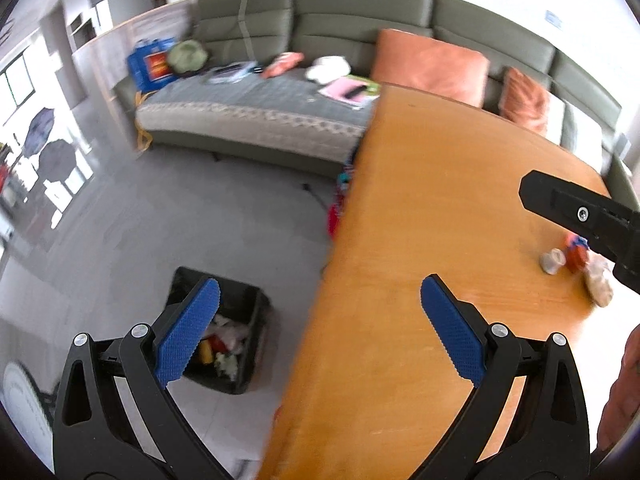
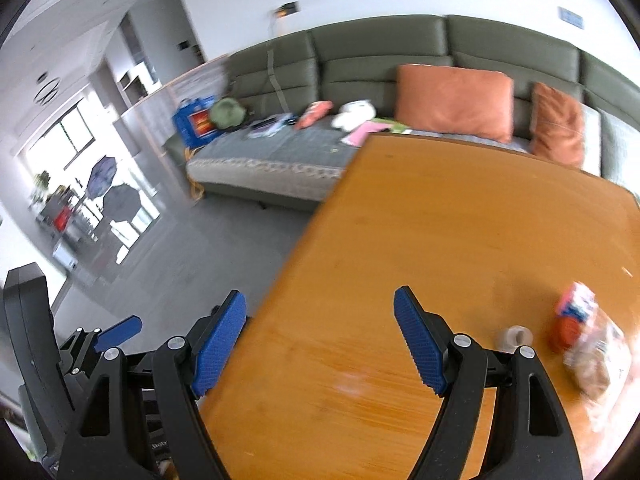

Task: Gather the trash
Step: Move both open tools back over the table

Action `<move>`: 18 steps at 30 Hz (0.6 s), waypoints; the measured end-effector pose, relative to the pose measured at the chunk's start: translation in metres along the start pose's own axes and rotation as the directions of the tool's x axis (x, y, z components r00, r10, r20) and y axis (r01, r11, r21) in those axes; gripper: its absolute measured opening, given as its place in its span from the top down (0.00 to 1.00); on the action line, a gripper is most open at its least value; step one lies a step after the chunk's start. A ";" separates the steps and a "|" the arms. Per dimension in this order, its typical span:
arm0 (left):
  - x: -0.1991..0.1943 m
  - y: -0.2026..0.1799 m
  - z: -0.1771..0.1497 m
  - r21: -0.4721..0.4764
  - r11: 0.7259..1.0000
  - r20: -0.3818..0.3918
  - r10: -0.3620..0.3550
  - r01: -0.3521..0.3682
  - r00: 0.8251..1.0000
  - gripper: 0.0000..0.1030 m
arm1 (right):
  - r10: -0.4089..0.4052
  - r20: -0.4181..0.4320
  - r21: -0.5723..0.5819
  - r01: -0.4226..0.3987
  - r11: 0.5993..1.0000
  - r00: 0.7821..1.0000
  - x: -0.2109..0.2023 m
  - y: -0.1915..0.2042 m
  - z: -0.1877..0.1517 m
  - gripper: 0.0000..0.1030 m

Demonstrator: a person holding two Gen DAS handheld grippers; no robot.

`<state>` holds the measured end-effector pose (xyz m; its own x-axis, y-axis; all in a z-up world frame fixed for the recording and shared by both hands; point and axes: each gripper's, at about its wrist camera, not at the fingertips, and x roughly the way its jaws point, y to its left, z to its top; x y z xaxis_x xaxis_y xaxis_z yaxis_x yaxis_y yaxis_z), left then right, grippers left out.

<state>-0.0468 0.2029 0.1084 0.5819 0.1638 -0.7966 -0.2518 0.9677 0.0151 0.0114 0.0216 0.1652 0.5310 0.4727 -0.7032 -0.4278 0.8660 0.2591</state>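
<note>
A black bin (image 1: pixel 240 332) stands on the floor left of the wooden table (image 1: pixel 440 200) and holds several pieces of trash. My left gripper (image 1: pixel 320 304) is open and empty, straddling the table's left edge above the bin. On the table's right side lie a small tape roll (image 1: pixel 552 261), an orange and blue wrapper (image 1: pixel 576 254) and a clear bag of food (image 1: pixel 598 282). In the right wrist view these are the roll (image 2: pixel 516 336), the wrapper (image 2: pixel 572 316) and the bag (image 2: pixel 598 360). My right gripper (image 2: pixel 320 320) is open and empty over the table's left edge.
A green sofa (image 2: pixel 400 64) with orange cushions (image 2: pixel 454 100) and scattered items runs behind the table. Grey floor (image 1: pixel 140 220) lies to the left. The left gripper's body (image 2: pixel 36 360) shows at the far left of the right wrist view.
</note>
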 end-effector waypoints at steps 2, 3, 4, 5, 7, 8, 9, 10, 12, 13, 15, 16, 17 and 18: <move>0.002 -0.023 0.003 0.030 0.999 0.001 -0.022 0.022 1.000 0.06 | -0.027 0.012 0.027 0.027 0.999 1.000 -0.009 -0.026 -0.003 0.25; 0.003 -0.034 0.004 0.042 0.999 -0.001 -0.032 0.032 0.999 0.06 | -0.042 0.017 0.042 0.041 0.998 0.999 -0.014 -0.039 -0.005 0.25; 0.004 -0.046 0.006 0.055 0.997 -0.003 -0.044 0.044 0.999 0.06 | -0.056 0.022 0.057 0.054 0.997 0.998 -0.019 -0.053 -0.007 0.25; 0.005 -0.056 0.007 0.066 0.996 -0.004 -0.054 0.054 0.999 0.06 | -0.067 0.024 0.067 0.065 0.996 0.997 -0.022 -0.063 -0.008 0.25; 0.008 -0.080 0.010 0.098 0.992 -0.008 -0.076 0.076 0.997 0.06 | -0.103 0.029 0.097 0.100 0.990 0.994 -0.032 -0.090 -0.013 0.25; 0.010 -0.090 0.011 0.111 0.990 -0.011 -0.085 0.086 0.996 0.06 | -0.120 0.030 0.113 0.116 0.987 0.992 -0.036 -0.102 -0.015 0.25; 0.012 -0.104 0.011 0.126 0.987 -0.018 -0.099 0.101 0.995 0.06 | -0.133 0.030 0.129 0.128 0.983 0.991 -0.039 -0.114 -0.016 0.25; 0.014 -0.113 0.012 0.136 0.984 -0.024 -0.111 0.113 0.994 0.06 | -0.148 0.029 0.148 0.142 0.979 0.989 -0.042 -0.128 -0.019 0.25; 0.018 -0.130 0.013 0.154 0.979 -0.041 -0.130 0.135 0.991 0.06 | -0.173 0.021 0.181 0.167 0.969 0.985 -0.050 -0.151 -0.026 0.25; 0.020 -0.143 0.012 0.172 0.974 -0.051 -0.139 0.146 0.989 0.06 | -0.186 0.016 0.196 0.179 0.964 0.982 -0.052 -0.163 -0.028 0.25; 0.024 -0.159 0.012 0.196 0.968 -0.062 -0.146 0.156 0.987 0.06 | -0.206 0.007 0.214 0.200 0.956 0.979 -0.056 -0.185 -0.033 0.25; 0.027 -0.171 0.012 0.212 0.963 -0.071 -0.153 0.164 0.986 0.06 | -0.219 -0.003 0.223 0.214 0.951 0.976 -0.058 -0.197 -0.036 0.25; 0.029 -0.177 0.012 0.219 0.961 -0.076 -0.155 0.168 0.985 0.06 | -0.226 -0.009 0.225 0.222 0.949 0.974 -0.060 -0.208 -0.039 0.25; 0.030 -0.185 0.012 0.226 0.959 -0.083 -0.155 0.170 0.984 0.06 | -0.235 -0.015 0.226 0.233 0.946 0.972 -0.062 -0.218 -0.042 0.25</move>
<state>0.0269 0.0313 0.0887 0.5479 -0.0049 -0.8366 0.0324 0.9994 0.0153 0.0411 -0.2028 0.1247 0.6055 0.2530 -0.7545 -0.1161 0.9661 0.2308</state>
